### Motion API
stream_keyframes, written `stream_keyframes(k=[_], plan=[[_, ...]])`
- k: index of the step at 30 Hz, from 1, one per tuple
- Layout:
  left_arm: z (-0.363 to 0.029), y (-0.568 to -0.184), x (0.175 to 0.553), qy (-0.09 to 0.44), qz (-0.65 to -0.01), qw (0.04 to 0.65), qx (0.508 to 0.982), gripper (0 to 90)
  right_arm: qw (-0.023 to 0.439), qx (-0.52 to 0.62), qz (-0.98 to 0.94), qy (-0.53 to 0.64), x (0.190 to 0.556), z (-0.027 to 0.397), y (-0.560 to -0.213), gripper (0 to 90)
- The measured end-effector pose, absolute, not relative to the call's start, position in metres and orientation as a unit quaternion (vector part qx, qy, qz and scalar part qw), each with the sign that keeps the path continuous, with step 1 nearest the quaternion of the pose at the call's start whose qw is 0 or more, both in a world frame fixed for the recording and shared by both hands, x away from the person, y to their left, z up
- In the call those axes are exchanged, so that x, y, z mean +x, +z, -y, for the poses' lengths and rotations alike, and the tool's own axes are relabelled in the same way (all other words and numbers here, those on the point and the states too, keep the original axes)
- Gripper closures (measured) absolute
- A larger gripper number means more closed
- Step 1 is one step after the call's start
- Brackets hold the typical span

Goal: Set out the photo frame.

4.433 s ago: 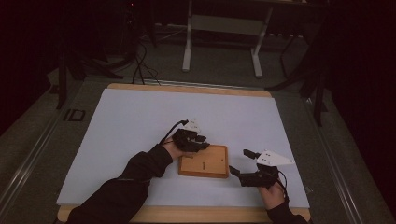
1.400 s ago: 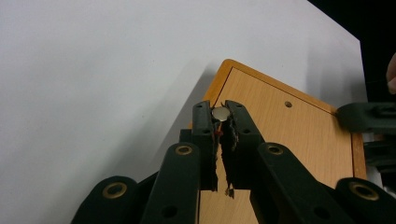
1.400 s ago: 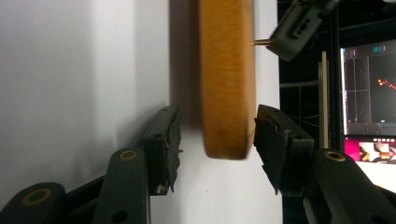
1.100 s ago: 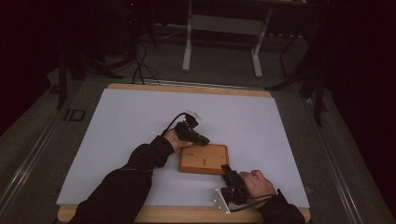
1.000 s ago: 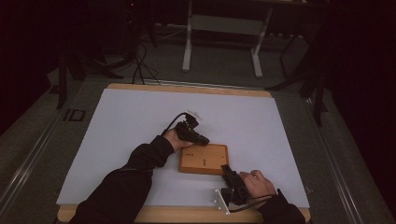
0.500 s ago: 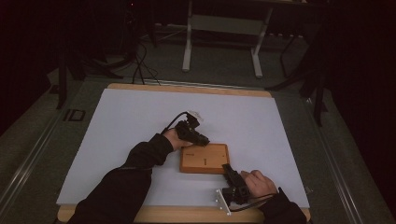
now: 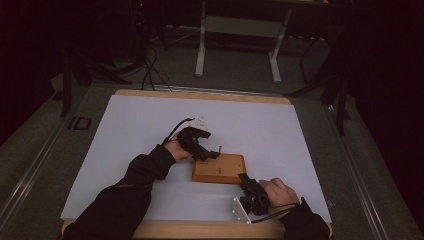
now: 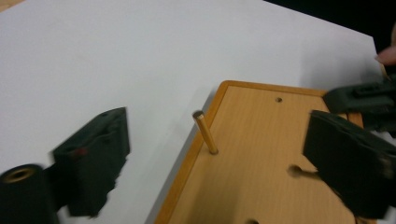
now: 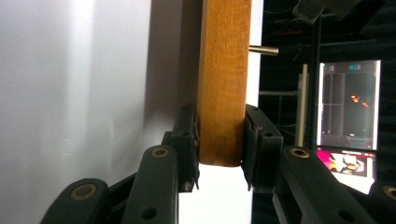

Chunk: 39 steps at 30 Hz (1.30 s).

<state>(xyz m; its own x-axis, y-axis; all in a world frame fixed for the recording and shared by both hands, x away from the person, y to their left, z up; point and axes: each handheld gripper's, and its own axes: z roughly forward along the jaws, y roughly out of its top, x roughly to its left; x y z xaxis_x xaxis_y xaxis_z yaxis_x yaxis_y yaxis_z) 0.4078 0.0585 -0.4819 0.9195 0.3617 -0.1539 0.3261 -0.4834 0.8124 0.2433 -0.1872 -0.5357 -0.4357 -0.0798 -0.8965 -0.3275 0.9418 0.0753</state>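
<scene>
Left gripper: fingers wide apart, just sprung open, clamping nothing. Between them, untouched, a brass-coloured peg standing slightly tilted in a hole close to the edge of the wooden board. More small holes scattered over the board's face.

Right gripper: fingers clamped across the thickness of the wooden board at its near corner, one on each face, pressing on the wood. Same peg jutting from the board's far end in the right gripper view.

Board flat on the white sheet covering the worktop, towards the near right part. Left gripper above its far left corner, right gripper at its near right corner. Dark sleeves entering from the near edge.
</scene>
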Motion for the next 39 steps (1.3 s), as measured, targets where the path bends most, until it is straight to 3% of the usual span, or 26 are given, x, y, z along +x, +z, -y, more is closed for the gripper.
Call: stream_keyframes(k=[6,27,39], plan=[[-0.072,-0.478,0.398,0.053,-0.192,0.479,0.855,6.1,0.496,-0.113,-0.851,0.127,0.247,0.187,-0.526,69.2],[-0.139,-0.475,0.356,0.068,-0.244,0.508,0.823,2.7,0.408,-0.091,-0.896,0.15,0.273,0.187,-0.485,70.0],[-0.157,-0.485,0.315,0.063,-0.233,0.504,0.829,2.7,0.352,-0.082,-0.919,0.155,0.295,0.187,-0.464,70.0]])
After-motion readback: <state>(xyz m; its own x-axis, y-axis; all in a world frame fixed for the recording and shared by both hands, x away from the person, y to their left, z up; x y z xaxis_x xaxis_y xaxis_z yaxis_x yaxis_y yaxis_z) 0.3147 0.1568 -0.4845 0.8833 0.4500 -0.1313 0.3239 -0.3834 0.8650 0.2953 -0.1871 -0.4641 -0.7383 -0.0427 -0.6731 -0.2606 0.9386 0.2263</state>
